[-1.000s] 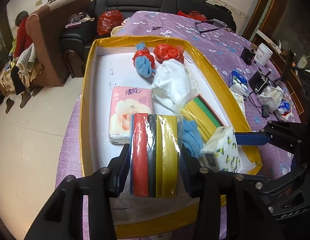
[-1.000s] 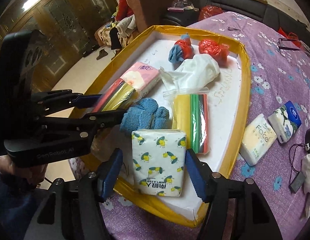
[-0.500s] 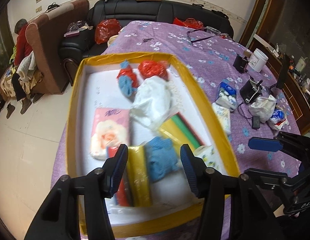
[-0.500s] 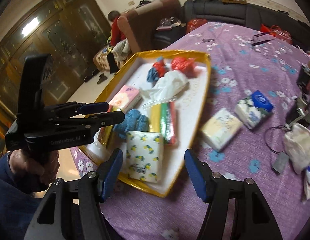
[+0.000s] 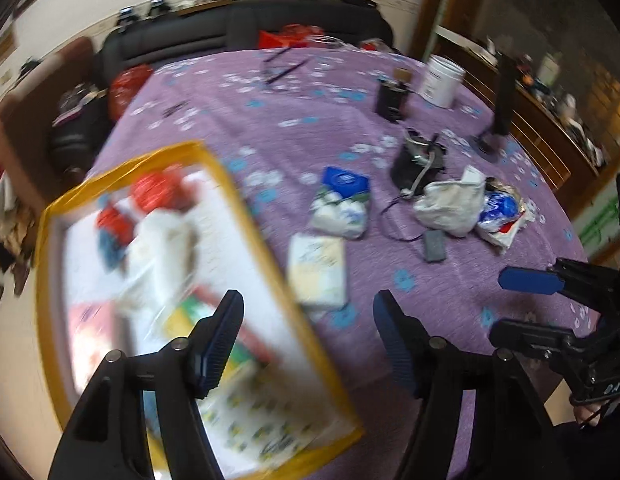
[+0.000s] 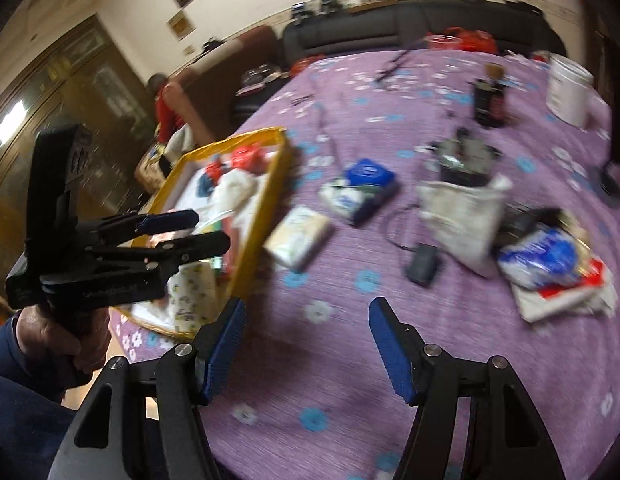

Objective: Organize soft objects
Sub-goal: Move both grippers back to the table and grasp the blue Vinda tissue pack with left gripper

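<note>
Left gripper (image 5: pixel 308 332) jaws opening, nothing between them; right gripper (image 6: pixel 306 344) jaws wide apart, empty. Both over the purple bench (image 6: pixel 349 360), just right of the yellow-rimmed tray (image 5: pixel 266 240). Pale tissue pack (image 5: pixel 317 268) lies just beside the tray; blue-topped pack (image 5: pixel 341 200) farther right.

Both hand-held grippers have swung right, off the yellow tray (image 5: pixel 266 236) toward the bench (image 6: pixel 449 320); the left hand-held gripper (image 5: pixel 308 340), emptied, is opening.
</note>
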